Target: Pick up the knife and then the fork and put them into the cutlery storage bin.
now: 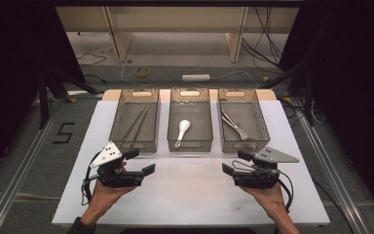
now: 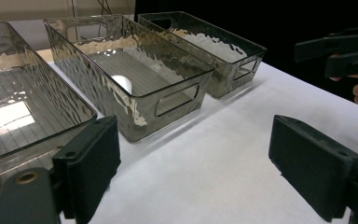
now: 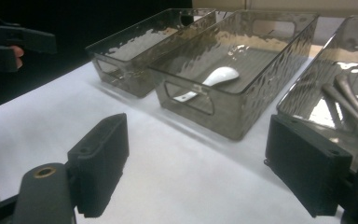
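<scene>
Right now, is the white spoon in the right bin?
No, the white spoon lies in the middle bin.

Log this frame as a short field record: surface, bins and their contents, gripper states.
surface: white table top
left clear plastic bin: long thin metal chopsticks
middle clear plastic bin: white ceramic spoon
right clear plastic bin: metal cutlery
left hand-held gripper: open, empty
right hand-held gripper: open, empty
</scene>
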